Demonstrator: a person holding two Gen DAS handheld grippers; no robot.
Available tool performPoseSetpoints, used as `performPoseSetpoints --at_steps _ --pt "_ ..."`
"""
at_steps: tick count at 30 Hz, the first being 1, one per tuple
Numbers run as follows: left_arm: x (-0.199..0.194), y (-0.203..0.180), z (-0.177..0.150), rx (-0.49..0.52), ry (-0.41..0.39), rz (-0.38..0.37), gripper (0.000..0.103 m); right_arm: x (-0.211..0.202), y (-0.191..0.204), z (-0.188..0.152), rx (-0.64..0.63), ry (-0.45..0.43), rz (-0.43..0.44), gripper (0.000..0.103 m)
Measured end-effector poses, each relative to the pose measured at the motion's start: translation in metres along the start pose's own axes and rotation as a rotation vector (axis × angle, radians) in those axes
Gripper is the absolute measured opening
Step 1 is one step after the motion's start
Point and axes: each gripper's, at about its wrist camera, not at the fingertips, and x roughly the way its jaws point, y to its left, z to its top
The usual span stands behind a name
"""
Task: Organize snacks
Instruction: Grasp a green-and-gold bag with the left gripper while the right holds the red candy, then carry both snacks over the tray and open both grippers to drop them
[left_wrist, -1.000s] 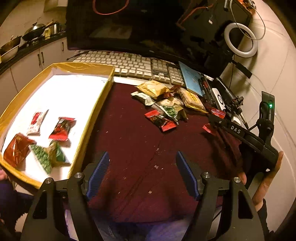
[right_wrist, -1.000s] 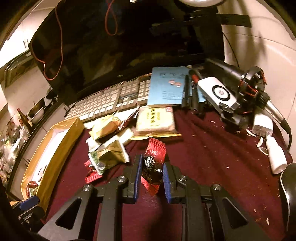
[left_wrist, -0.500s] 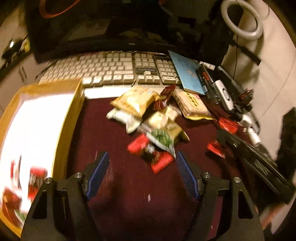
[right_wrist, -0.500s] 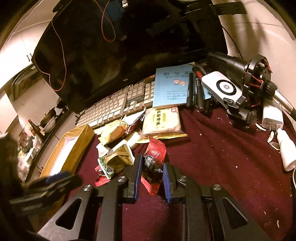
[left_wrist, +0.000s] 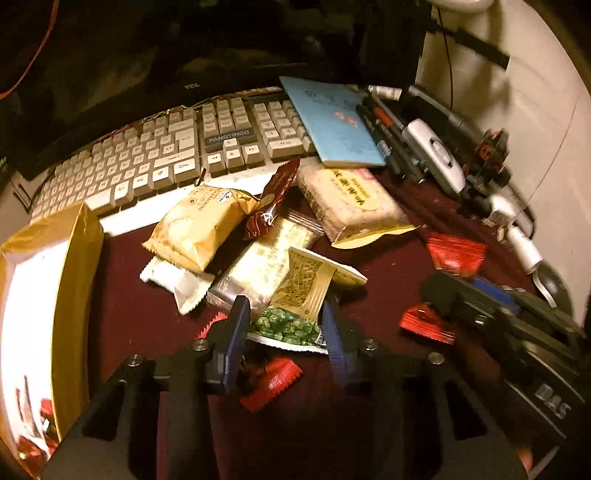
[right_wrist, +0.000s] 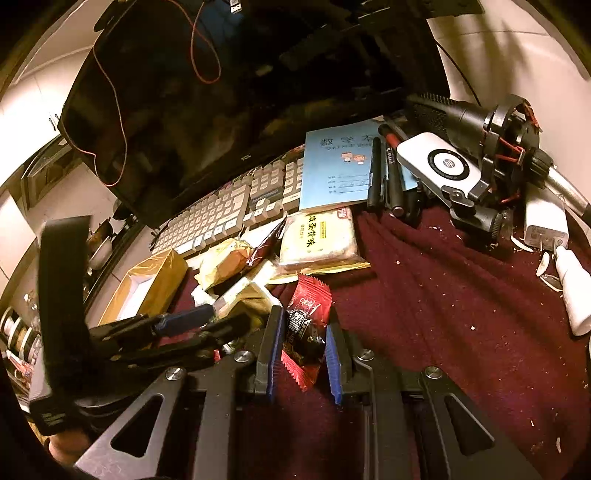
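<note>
A heap of snack packets lies on the dark red cloth in front of the keyboard. My left gripper is open, its blue fingers either side of a green pea packet at the heap's near edge. A red candy packet lies just under it. My right gripper is shut on a red and black candy packet, held just above the cloth. The right gripper also shows at the right in the left wrist view. The gold-rimmed white tray with several snacks stands at the left.
A keyboard, a blue notebook, pens and a monitor stand behind the heap. A large yellow packet and an orange packet top the heap. Chargers and a microphone crowd the right side.
My left gripper has swung from the tray side forward to the heap and narrowed around the green pea packet. My right gripper still holds the red candy packet, lifted slightly.
</note>
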Motion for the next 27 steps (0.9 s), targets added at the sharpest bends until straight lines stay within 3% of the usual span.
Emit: performPoseSetpoints --at_steps 2,6,11,17,23,27 --pt "-0.007 0.000 -0.004 -0.003 -0.021 -0.014 0.010 0.001 0.001 0.000 -0.004 0.001 -0.005 0.021" --pt "-0.015 0.007 -0.007 -0.077 -0.018 -0.074 0.009 0.000 0.002 0.000 -0.008 -0.003 -0.006 0.021" --pt "-0.032 0.014 -0.019 -0.140 -0.057 -0.093 0.008 0.000 0.005 -0.001 -0.027 -0.004 -0.009 0.021" --pt "-0.093 0.044 -0.041 -0.269 -0.184 -0.144 0.007 -0.003 0.010 -0.002 -0.056 -0.016 0.004 0.021" --pt "-0.142 0.092 -0.067 -0.363 -0.264 -0.111 0.007 -0.007 0.028 -0.006 -0.083 0.001 0.092 0.021" --pt "-0.160 0.127 -0.082 -0.425 -0.295 -0.052 0.007 -0.006 0.072 -0.008 -0.119 0.034 0.199 0.021"
